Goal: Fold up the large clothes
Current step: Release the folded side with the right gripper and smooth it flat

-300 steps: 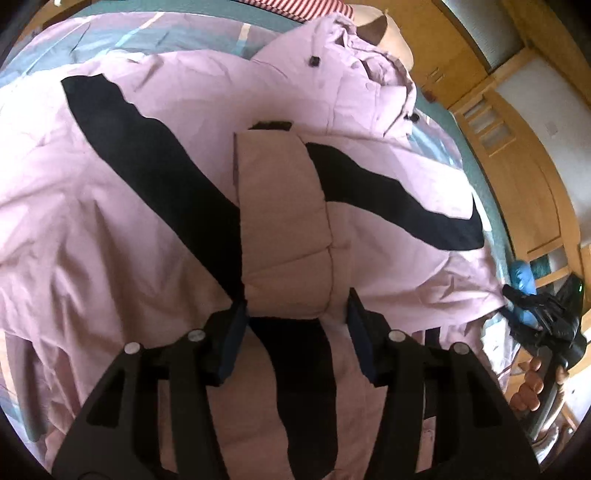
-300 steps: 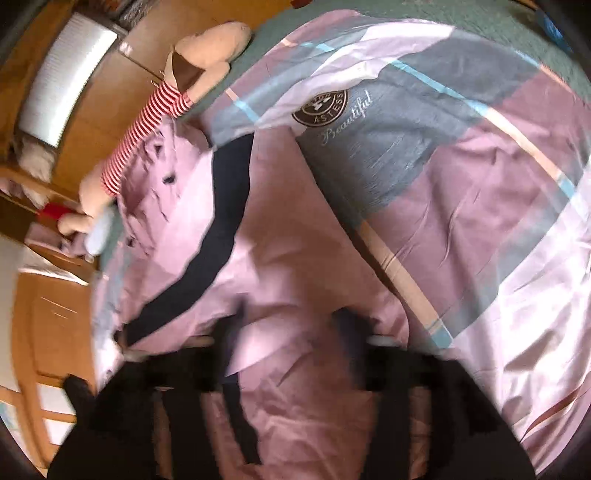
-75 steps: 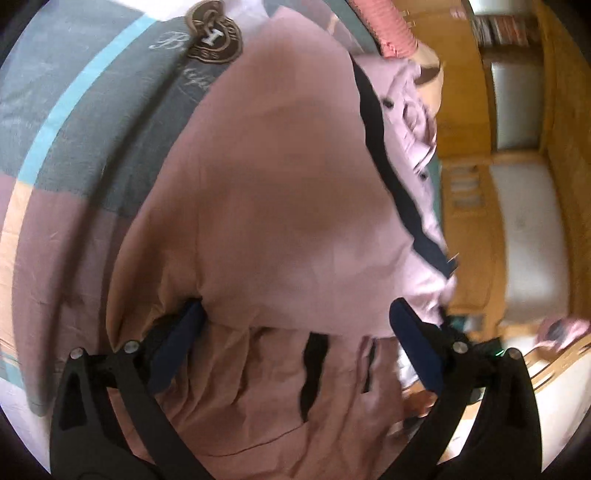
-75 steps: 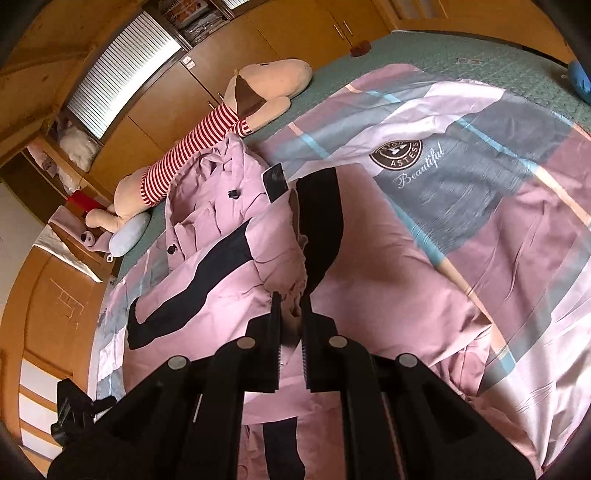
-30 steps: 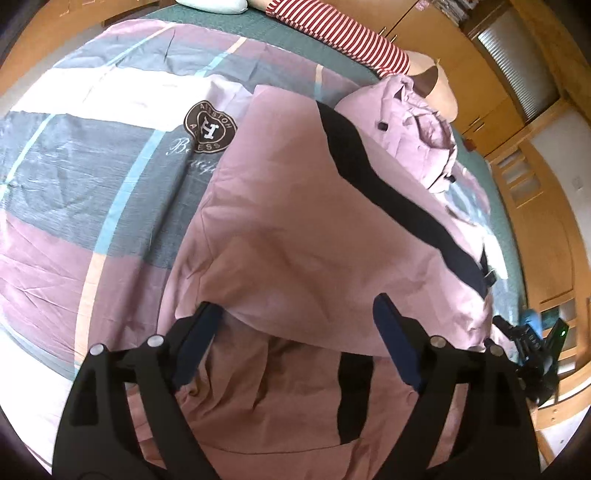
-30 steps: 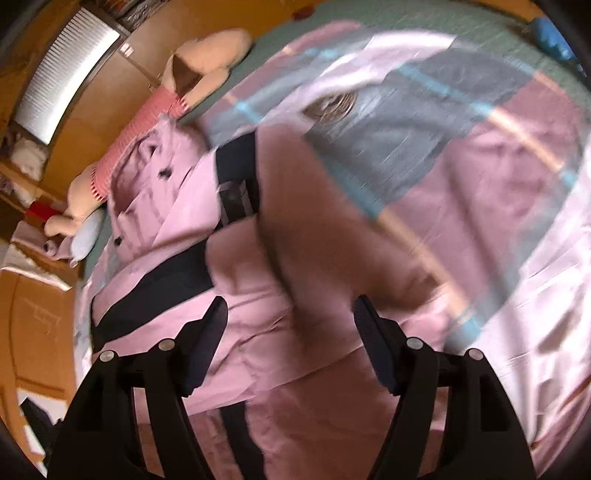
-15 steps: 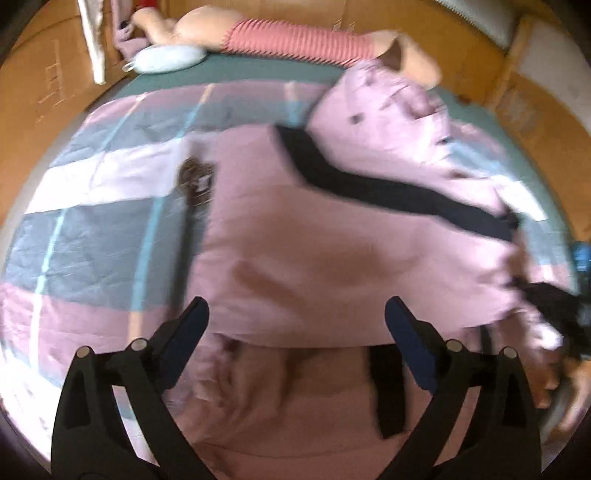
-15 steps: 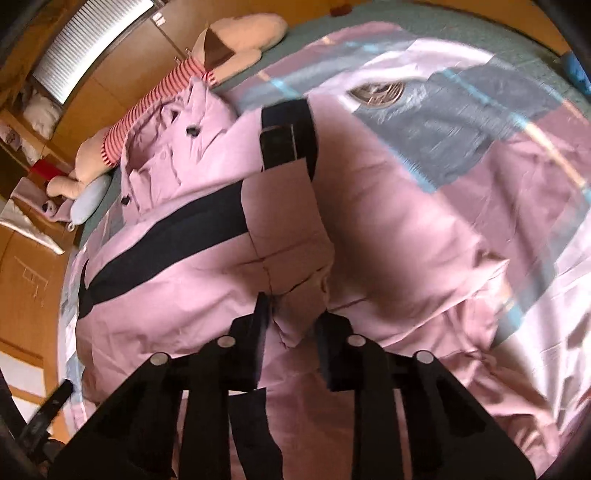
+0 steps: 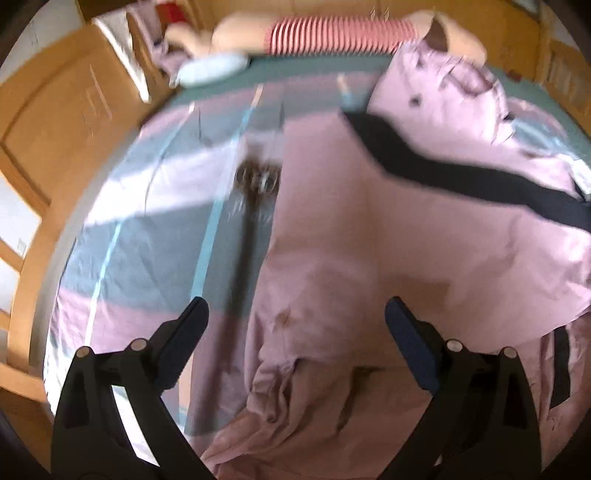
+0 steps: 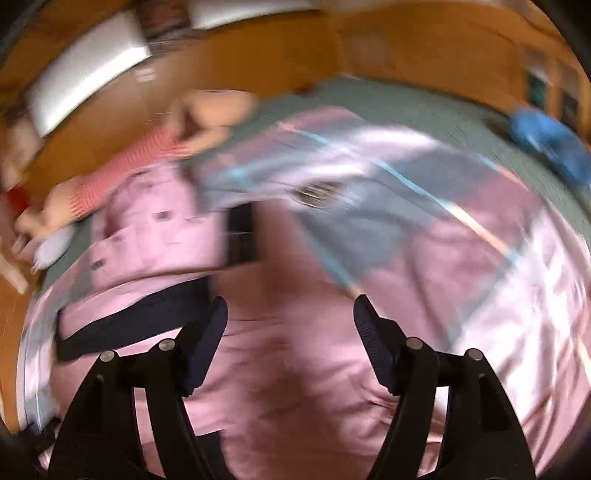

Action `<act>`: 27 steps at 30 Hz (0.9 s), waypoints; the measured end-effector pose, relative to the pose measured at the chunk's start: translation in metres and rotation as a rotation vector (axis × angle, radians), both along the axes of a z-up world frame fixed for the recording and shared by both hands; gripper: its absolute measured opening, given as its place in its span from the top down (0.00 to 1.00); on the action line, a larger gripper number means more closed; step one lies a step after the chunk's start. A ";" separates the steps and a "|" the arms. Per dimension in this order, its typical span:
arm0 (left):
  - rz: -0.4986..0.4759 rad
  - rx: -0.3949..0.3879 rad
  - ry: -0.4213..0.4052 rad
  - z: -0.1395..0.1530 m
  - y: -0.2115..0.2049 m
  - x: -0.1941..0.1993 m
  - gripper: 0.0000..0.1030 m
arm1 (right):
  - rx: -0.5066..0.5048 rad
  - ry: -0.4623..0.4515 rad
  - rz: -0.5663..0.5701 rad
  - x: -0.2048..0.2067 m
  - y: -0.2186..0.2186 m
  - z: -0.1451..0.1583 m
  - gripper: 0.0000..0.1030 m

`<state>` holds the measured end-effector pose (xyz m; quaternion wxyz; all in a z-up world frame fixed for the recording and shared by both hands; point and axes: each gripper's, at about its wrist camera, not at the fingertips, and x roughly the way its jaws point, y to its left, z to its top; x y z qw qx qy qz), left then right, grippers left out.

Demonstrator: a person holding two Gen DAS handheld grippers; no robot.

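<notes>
The left gripper (image 9: 295, 325), a black two-finger tool with dark blue pads (image 9: 408, 347), has its jaws spread wide with nothing between them. It hangs above the near hem area of the large pale pink padded jacket with a black diagonal band (image 9: 406, 229), not touching the fabric.

The right gripper (image 10: 290, 328), of the same black build with dark blue pads (image 10: 207, 339), also stands with its jaws wide apart and holds nothing. It hovers over the pink jacket body (image 10: 280, 332); this view is strongly motion-blurred, so fine detail cannot be read.

Jacket position: spread across the bed, lying on the patchwork bed cover of pink, grey, white and light-blue stripes (image 9: 155, 229). In the left wrist view the jacket fills the centre and right of the frame, its hood and collar with dark snap buttons (image 9: 443, 85) at the far end and a rumpled fold at the near edge between the fingers. A black band (image 9: 461, 173) runs diagonally from the collar toward the right edge.

A round dark emblem printed on the cover (image 9: 258, 181) lies just beside the jacket's left edge.

A long plush toy with a red-and-white striped body (image 9: 340, 35) lies along the far side of the bed, close to the hood. A pale blue cushion (image 9: 210, 70) rests near its left end. A bright blue object (image 10: 546, 140) sits on the green mattress surface (image 10: 424, 107), well apart from the jacket
</notes>
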<state>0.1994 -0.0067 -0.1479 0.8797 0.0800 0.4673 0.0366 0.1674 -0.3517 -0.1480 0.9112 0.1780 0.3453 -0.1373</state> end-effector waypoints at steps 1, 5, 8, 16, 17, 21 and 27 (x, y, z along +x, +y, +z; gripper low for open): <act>-0.020 -0.009 -0.014 0.002 -0.004 -0.001 0.04 | -0.025 -0.004 0.079 0.006 0.017 -0.001 0.31; -0.070 -0.044 0.114 -0.021 -0.013 0.009 0.03 | -0.118 0.147 0.314 0.033 0.077 -0.034 0.31; -0.055 -0.074 0.224 -0.046 -0.010 0.016 0.02 | -0.155 0.245 0.330 0.042 0.085 -0.061 0.29; -0.056 -0.084 0.247 -0.045 -0.011 0.015 0.02 | -0.163 0.311 0.248 0.043 0.061 -0.063 0.25; -0.055 -0.087 0.250 -0.045 -0.011 0.015 0.02 | -0.185 0.322 0.222 0.042 0.061 -0.064 0.24; -0.045 -0.073 0.252 -0.046 -0.010 0.021 0.02 | -0.177 0.357 0.105 0.040 0.036 -0.070 0.15; -0.036 -0.069 0.229 -0.042 -0.008 0.021 0.02 | -0.094 0.370 0.092 0.044 0.023 -0.076 0.11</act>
